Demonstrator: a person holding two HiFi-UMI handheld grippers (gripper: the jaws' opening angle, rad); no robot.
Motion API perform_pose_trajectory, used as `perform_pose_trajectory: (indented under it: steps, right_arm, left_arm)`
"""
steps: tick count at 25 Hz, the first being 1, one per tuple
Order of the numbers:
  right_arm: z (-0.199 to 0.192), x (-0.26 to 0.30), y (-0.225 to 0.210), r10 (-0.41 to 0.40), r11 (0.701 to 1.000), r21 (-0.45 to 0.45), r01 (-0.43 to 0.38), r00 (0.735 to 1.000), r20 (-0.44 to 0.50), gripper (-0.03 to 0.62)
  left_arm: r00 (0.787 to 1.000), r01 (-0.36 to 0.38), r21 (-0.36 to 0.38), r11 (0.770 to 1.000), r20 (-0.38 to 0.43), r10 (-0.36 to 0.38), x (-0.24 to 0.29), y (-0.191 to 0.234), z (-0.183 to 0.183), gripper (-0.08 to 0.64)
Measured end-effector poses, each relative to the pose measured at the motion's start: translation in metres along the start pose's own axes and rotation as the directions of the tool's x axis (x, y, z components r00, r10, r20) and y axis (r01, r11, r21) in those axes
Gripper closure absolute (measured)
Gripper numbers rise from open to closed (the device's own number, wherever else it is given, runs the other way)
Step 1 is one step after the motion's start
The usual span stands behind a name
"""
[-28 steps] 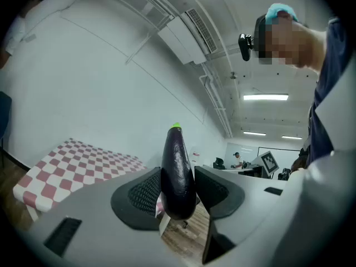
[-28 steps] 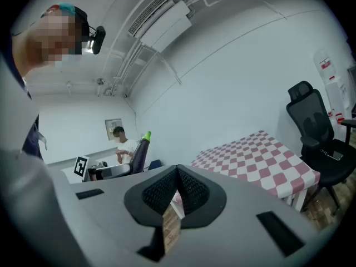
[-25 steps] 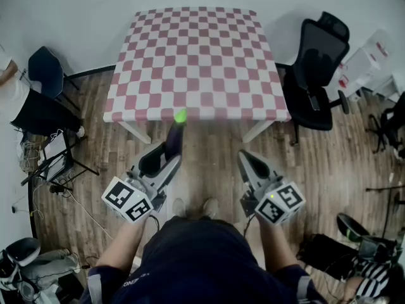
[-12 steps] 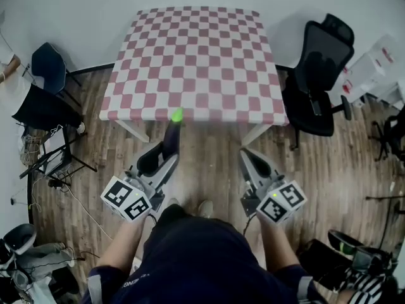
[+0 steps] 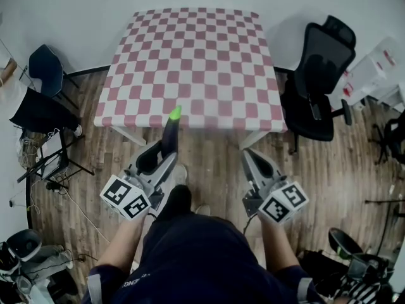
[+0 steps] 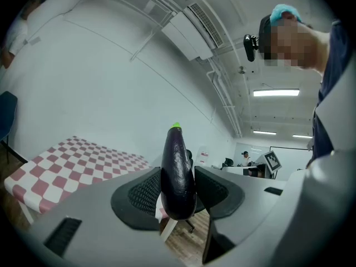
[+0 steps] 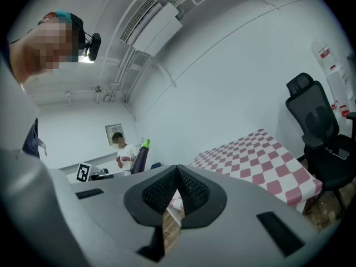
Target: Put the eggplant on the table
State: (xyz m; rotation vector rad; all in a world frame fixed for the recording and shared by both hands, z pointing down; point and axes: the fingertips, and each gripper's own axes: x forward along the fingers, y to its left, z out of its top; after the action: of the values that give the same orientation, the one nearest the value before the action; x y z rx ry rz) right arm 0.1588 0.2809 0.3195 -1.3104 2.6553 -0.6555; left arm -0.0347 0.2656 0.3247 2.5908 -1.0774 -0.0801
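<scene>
– Purple and glossy, with a bright green cap: is that the eggplant (image 5: 169,137) in the left gripper (image 5: 166,152)?

– Yes. In the left gripper view the eggplant (image 6: 178,171) sits between the two black ribbed pads of the left gripper (image 6: 179,191), and both pads press on its thick lower part. The jaws stand wide, closed around it.

– Which way does it point?

– Out past the jaw tips toward the table (image 5: 190,56), green end foremost. From the head view the green tip overlaps the near edge of the pink-and-white checked cloth, and the dark body lies over the wooden floor (image 5: 209,154). It is not resting on the table; I cannot tell how high it is above the tabletop.

– And the right gripper (image 5: 250,156)?

– It is beside the left one, well apart from it, and it also points toward the table. In the right gripper view its pads meet at the tips of the right gripper (image 7: 178,174), with nothing between them.

– Can the right gripper view see the eggplant too?

– Yes, off to the left, small, the eggplant (image 7: 139,157) with its green cap up. The table (image 7: 261,154) shows at the right of that view, and a black office chair (image 7: 317,132) stands beyond it.

– The same chair in the head view?

– The black office chair (image 5: 319,75) stands just beside the table's right edge. A dark blue chair (image 5: 45,68) stands off the table's left side, apart from it.
</scene>
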Motion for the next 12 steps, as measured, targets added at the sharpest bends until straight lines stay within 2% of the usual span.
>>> perform_pose_trajectory:
  steps: [6, 12]
  right_arm:
    - [0.005, 0.038, -0.031, -0.036, 0.999, 0.008, 0.036, 0.999, -0.011, 0.577]
    - [0.014, 0.107, -0.059, -0.068, 0.997, 0.023, 0.069, 0.997, -0.047, 0.577]
  left_arm:
    - [1.000, 0.008, -0.021, 1.000, -0.002, -0.008, 0.036, 0.042, 0.002, 0.348]
    - [0.999, 0.027, -0.040, 0.999, -0.030, -0.028, 0.079, 0.106, 0.017, 0.348]
